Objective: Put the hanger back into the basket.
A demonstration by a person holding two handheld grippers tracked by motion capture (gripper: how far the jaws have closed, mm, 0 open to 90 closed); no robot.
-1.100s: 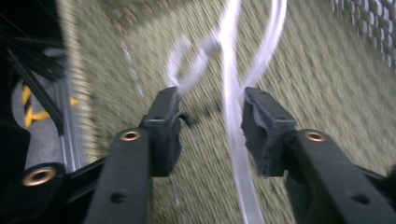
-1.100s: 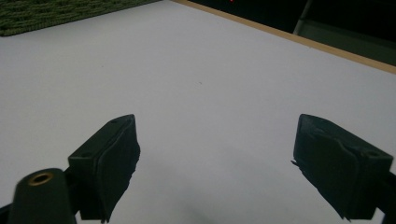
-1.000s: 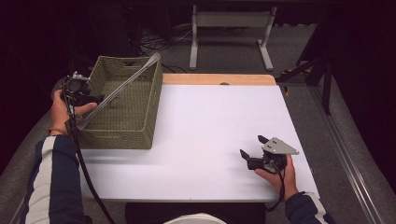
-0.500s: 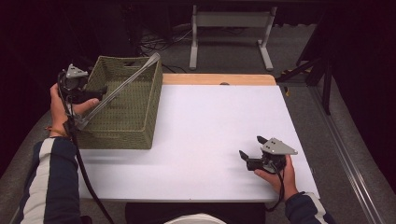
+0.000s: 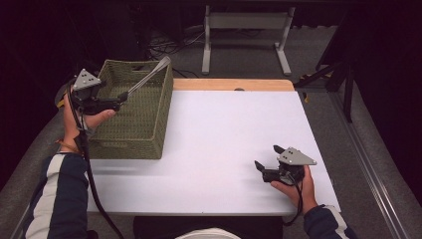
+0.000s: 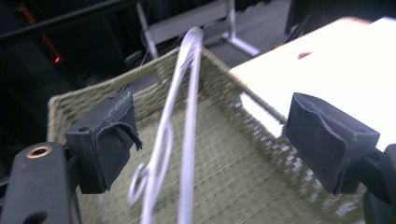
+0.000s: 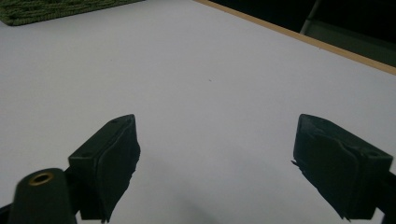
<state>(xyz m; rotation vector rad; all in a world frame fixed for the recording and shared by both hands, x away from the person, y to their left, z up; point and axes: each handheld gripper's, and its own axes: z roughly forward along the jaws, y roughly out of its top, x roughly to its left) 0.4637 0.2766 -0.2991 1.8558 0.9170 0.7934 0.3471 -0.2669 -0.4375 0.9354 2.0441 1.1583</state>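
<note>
Left gripper (image 5: 121, 96) jaws spread above green woven basket (image 5: 130, 130) holding metal whisk (image 6: 180, 116), far left. Right gripper (image 5: 268, 162) released, resting on white table (image 5: 219, 134), near right.

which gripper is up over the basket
The left gripper, raised over the green woven basket by the metal utensil; the right gripper sits low on the white table.

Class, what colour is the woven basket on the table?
Olive green basket; clearest in the high view.
</note>
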